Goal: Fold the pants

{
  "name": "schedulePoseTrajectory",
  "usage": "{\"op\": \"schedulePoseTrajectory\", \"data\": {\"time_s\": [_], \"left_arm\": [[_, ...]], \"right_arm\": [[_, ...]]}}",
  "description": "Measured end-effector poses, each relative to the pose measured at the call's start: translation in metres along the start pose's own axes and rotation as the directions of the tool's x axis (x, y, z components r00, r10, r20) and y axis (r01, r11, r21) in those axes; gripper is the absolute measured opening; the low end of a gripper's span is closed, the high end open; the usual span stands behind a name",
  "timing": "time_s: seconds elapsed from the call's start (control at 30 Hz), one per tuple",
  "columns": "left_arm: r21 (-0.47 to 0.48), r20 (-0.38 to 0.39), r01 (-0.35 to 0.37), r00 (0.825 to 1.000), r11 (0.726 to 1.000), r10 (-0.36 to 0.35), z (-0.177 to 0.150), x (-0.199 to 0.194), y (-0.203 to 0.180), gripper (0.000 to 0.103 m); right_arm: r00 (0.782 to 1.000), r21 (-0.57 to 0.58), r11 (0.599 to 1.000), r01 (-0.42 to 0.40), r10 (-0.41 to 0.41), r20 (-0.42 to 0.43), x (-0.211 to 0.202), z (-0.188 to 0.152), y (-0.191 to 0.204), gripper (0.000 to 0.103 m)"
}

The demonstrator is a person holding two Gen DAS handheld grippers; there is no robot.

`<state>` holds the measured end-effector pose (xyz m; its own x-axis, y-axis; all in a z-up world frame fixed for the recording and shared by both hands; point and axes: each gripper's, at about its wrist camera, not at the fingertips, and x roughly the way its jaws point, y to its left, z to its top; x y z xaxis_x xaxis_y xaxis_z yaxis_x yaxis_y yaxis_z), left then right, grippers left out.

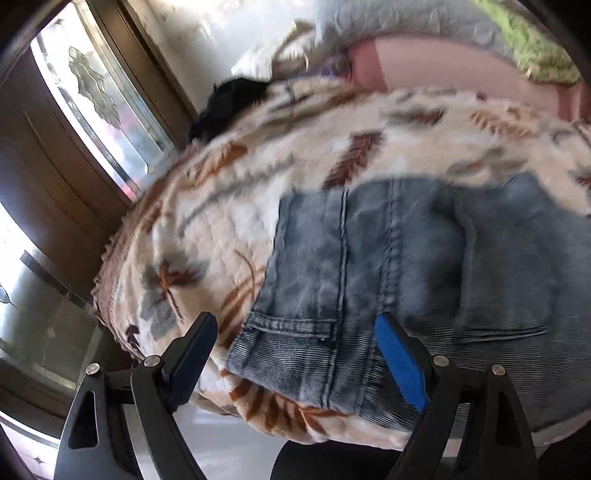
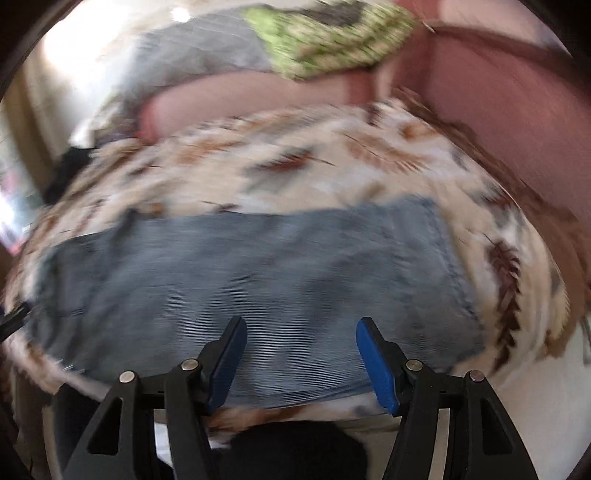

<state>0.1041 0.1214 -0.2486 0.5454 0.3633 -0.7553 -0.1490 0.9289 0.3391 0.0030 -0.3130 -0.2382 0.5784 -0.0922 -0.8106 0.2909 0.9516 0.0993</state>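
Blue denim pants lie flat on a cream blanket with a leaf print. In the left wrist view their waistband end with a back pocket is nearest. My left gripper is open and empty, hovering above that near left corner. In the blurred right wrist view the pants stretch across the blanket. My right gripper is open and empty above their near edge.
A black garment lies at the blanket's far left edge. Pink bedding, a grey pillow and a green patterned cloth sit behind. A wooden cabinet with glass doors stands at the left.
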Motion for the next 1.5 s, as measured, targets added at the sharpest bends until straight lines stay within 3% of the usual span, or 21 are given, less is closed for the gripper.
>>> {"op": "schedulePoseTrajectory", "data": {"time_s": [0.07, 0.23, 0.4, 0.47, 0.63, 0.93, 1.5], "left_arm": [[0.017, -0.040, -0.004, 0.999, 1.000, 0.005, -0.003, 0.015, -0.004, 0.088], [0.068, 0.029, -0.068, 0.997, 0.995, 0.067, -0.012, 0.010, -0.014, 0.088], [0.108, 0.007, -0.083, 0.997, 0.991, 0.083, -0.009, -0.003, -0.017, 0.088], [0.100, 0.013, -0.068, 0.998, 0.993, 0.067, -0.007, -0.014, -0.016, 0.088], [0.103, 0.128, -0.019, 0.992, 0.995, 0.005, -0.002, -0.062, -0.021, 0.088], [0.084, 0.263, 0.033, 0.963, 0.996, -0.054, 0.005, -0.123, -0.013, 0.088], [0.067, 0.298, 0.107, 0.947, 0.992, -0.122, 0.003, -0.149, -0.003, 0.088]], "right_arm": [[1.000, 0.065, 0.998, 0.022, -0.020, -0.023, 0.013, 0.002, -0.020, 0.065], [0.992, 0.134, 0.987, 0.085, -0.071, -0.105, 0.038, -0.001, -0.045, 0.066], [0.981, 0.011, 0.989, 0.147, -0.144, -0.128, 0.035, -0.007, -0.026, 0.066], [0.987, 0.022, 0.994, 0.110, -0.107, -0.123, 0.025, -0.007, -0.021, 0.066], [1.000, -0.023, 1.000, 0.005, -0.006, -0.015, -0.013, -0.002, 0.011, 0.066], [0.993, -0.135, 0.986, -0.099, 0.107, 0.054, -0.046, -0.002, 0.067, 0.066], [0.986, -0.194, 0.972, -0.132, 0.149, 0.075, -0.065, -0.006, 0.091, 0.066]]}}
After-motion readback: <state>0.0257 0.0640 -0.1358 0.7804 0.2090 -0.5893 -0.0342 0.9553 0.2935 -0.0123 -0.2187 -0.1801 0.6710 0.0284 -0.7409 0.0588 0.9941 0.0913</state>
